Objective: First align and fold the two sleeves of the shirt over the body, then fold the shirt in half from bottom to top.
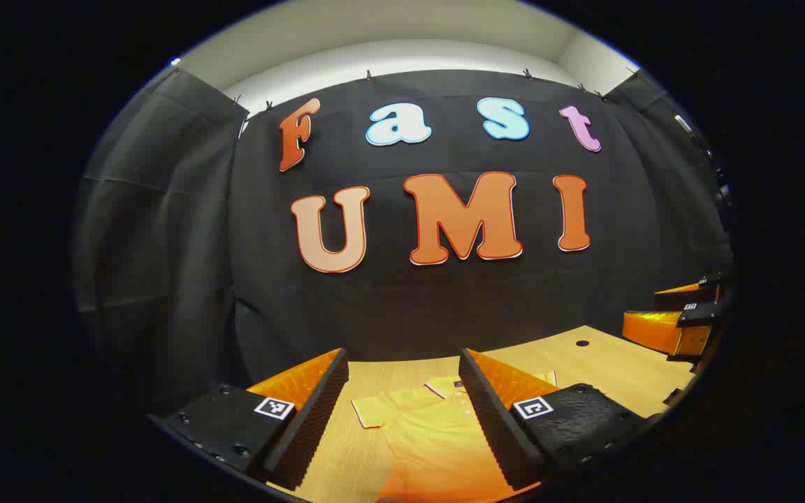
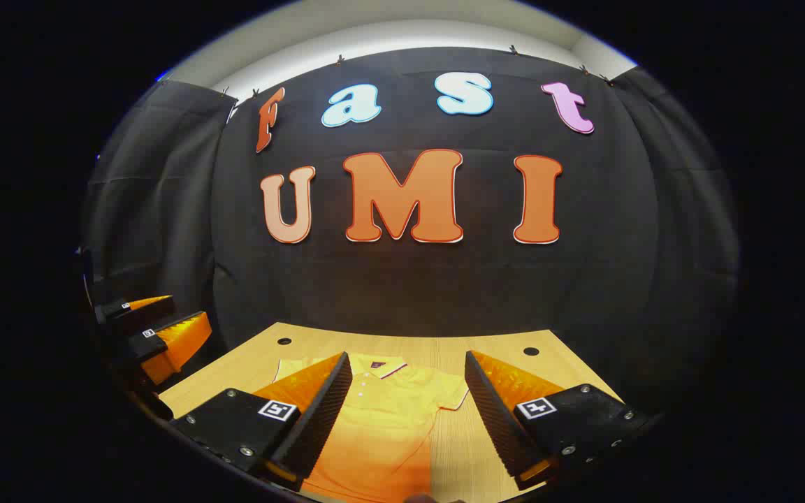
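- Left gripper (image 1: 402,405): fingers spread apart, holding nothing, raised above the desk (image 1: 612,370).
- Right gripper (image 2: 408,409): fingers likewise parted and empty.
- Yellow polo shirt (image 2: 388,412) lies flat on the desk, collar toward the wall, both sleeves out.
- Risk: pinching one sleeve unevenly could drag the body askew and misalign the fold.

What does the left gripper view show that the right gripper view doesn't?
Left gripper view: the right gripper off at the right edge, and one round hole in the table.

Right gripper view: the left gripper off at the left edge, and two round holes.

Both: the yellow shirt lying flat on the wooden table, not folded yet, seen between open fingers.
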Motion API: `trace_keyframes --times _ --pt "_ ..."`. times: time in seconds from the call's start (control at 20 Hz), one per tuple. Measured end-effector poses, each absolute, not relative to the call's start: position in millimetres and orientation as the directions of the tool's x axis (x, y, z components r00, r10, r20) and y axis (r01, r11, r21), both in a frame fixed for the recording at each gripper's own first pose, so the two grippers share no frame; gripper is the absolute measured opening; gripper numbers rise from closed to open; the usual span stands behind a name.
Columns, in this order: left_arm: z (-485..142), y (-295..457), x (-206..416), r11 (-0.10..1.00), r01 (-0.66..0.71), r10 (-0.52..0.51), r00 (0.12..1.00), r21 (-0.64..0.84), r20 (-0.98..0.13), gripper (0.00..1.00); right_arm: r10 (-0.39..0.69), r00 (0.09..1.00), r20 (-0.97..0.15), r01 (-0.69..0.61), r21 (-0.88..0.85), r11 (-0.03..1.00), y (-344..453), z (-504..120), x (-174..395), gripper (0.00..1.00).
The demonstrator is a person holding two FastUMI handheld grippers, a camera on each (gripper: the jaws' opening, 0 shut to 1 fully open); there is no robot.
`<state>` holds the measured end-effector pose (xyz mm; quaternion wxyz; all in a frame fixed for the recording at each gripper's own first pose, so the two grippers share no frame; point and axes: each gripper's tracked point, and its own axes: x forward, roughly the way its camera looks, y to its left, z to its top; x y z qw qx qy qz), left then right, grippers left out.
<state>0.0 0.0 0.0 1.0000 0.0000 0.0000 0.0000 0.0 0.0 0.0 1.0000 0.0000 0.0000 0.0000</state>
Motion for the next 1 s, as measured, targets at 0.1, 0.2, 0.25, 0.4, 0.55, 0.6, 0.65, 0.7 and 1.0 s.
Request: trace_keyframes --times 0.1,0.2,0.25,0.4,0.55,0.6,0.65,0.7,1.0 --pt "2.5 13.7 -4.5 1.000 0.013 -0.014 1.000 0.026 0.008 0.98 -0.007 1.000 -0.001 0.007 -0.002 1.000 14.8 0.9 -0.2 0.98" --pt "3.6 27.1 -8.1 0.999 0.016 -0.016 1.000 0.029 0.011 0.98 -0.007 1.000 -0.012 0.007 0.002 1.000 29.3 0.0 -0.5 0.99" --pt "2.6 33.4 -9.4 1.000 0.014 -0.014 1.000 0.026 0.011 0.98 -0.008 1.000 -0.013 0.008 0.002 1.000 35.4 1.7 -0.4 0.99" --pt "2.4 49.5 -12.1 1.000 0.006 -0.006 1.000 0.021 0.018 0.98 -0.006 1.000 -0.001 0.006 -0.011 1.000 49.2 6.0 0.4 0.98" --pt "-7.5 60.9 -11.2 1.000 -0.008 0.008 1.000 0.009 0.011 0.98 -0.001 1.000 0.004 0.002 -0.022 1.000 57.4 4.6 2.9 0.99" --pt "-9.5 63.0 -9.3 1.000 -0.010 0.010 1.000 0.007 0.004 0.98 -0.004 1.000 -0.002 0.004 -0.023 1.000 57.8 2.8 4.8 0.98" --pt "-10.7 64.0 -8.1 1.000 -0.011 0.011 1.000 0.005 0.002 0.98 -0.003 1.000 -0.008 0.003 -0.021 1.000 58.1 0.7 6.4 0.99" --pt "-9.8 64.1 -5.7 1.000 -0.009 0.009 1.000 0.006 0.006 0.99 -0.010 1.000 -0.014 0.010 -0.021 1.000 57.3 -0.3 8.9 0.99" --pt "-8.2 57.3 13.9 1.000 0.002 -0.003 0.999 0.022 0.033 0.98 -0.027 0.999 -0.031 0.026 -0.039 0.999 41.8 -6.9 38.8 0.99"
